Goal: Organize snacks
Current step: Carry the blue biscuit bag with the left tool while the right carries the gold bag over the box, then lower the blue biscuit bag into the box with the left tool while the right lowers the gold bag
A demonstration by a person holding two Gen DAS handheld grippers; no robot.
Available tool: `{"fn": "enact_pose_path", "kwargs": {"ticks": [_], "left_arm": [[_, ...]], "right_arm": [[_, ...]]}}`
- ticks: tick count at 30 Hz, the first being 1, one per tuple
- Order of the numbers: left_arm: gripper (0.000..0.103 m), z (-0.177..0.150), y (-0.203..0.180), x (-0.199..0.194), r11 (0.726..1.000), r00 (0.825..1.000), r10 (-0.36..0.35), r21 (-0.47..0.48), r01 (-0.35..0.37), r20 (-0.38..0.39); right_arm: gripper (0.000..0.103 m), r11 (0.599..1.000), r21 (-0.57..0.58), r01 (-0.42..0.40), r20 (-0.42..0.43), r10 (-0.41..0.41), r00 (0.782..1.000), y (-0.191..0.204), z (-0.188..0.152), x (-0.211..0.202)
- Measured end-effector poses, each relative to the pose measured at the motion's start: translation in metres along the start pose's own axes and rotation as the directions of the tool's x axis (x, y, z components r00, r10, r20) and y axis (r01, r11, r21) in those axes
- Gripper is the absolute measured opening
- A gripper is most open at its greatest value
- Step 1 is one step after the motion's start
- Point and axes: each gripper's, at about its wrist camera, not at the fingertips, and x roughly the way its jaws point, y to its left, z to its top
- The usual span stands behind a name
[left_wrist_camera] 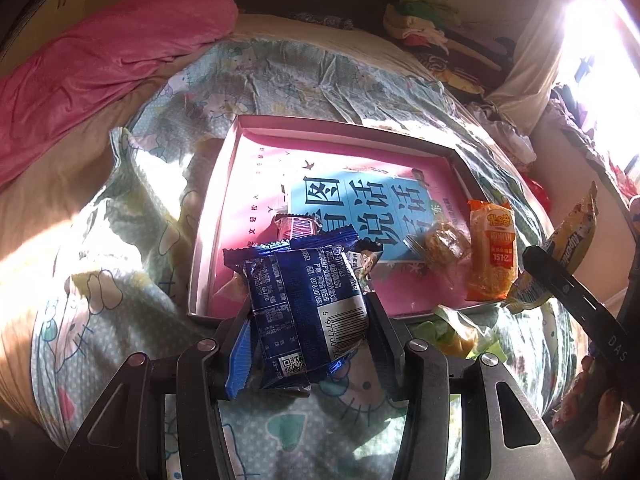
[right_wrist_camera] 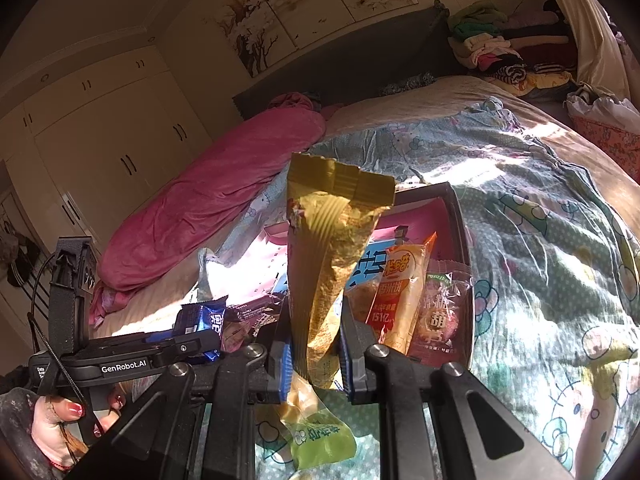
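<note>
Bed w/ cartoon quilt: pink tray, green packet

Harsh window glare, deep shadows, fisheye warping

A shallow box lies on the bed with a book flat inside it. On the book rest a candy bar, a cake and, right of that, a biscuit pack. A wafer packet sits in the left tool over the box's near edge. A rolled blanket lies far left.
</note>
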Motion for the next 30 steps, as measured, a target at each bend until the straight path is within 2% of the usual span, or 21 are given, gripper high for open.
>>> {"fn": "enact_pose_path", "kwargs": {"ticks": [6,16,30], "left_arm": [[0.052,0.006,0.001,0.015,1.0,1.0,0.002,-0.011,-0.002,-0.006],[0.052,0.012,-0.009,0.028,1.0,1.0,0.018,0.023,-0.018,0.004],[0.052,0.012,-0.017,0.032,0.998,0.999,0.033,0.054,-0.034,0.008]], "right_arm": [[0.019,1.0,-0.014,0.009,0.0,-0.009,1.0,0.002,0.001,0.005],[0.019,0.997,-0.067,0.044,-0.011,-0.045,0.999,0.009,0.003,0.02],[0.019,0.983,-0.17,0.067,-0.104,-0.086,0.991,0.02,-0.009,0.059]]}}
